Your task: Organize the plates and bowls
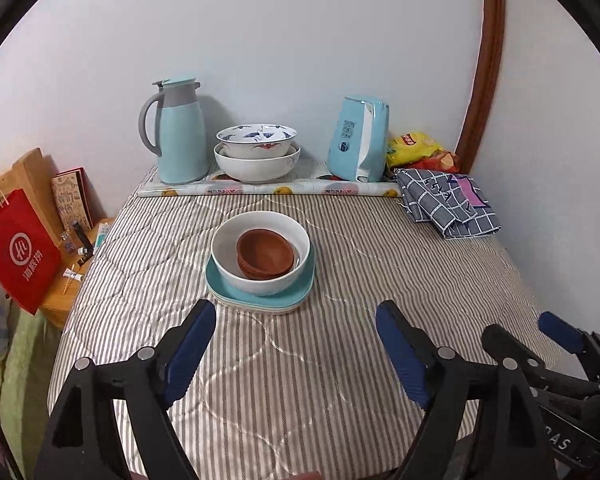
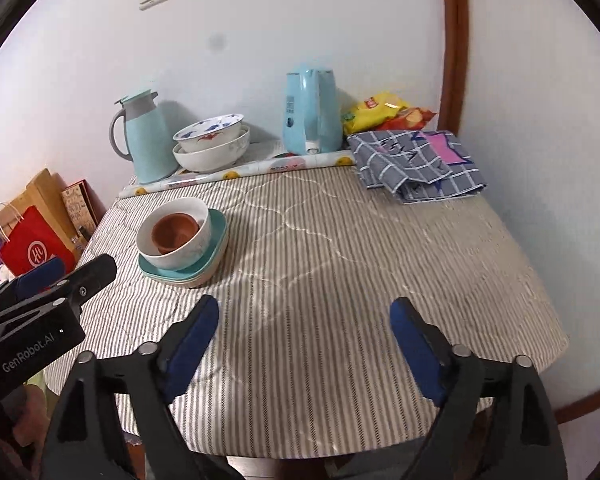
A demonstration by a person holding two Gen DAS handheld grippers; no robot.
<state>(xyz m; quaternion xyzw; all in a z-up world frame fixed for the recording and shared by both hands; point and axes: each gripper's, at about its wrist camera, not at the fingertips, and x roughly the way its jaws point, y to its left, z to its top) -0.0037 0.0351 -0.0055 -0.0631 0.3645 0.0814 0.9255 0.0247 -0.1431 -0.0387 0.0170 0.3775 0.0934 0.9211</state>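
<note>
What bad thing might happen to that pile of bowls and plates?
The brown bowls sit loose inside the white bowl, which rests on stacked plates. Lifting the pile at once might tip it. The tablecloth looks soft, so the pile may wobble. Both the left gripper and right gripper are open, holding nothing.

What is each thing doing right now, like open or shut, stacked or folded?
Left tool: open, empty.
Right tool: open, empty.
Brown bowls: nested in white bowl.
Teal plate: under the bowl, atop other plates.
Thermos jug: lid shut.
Checked cloth: folded.
</note>
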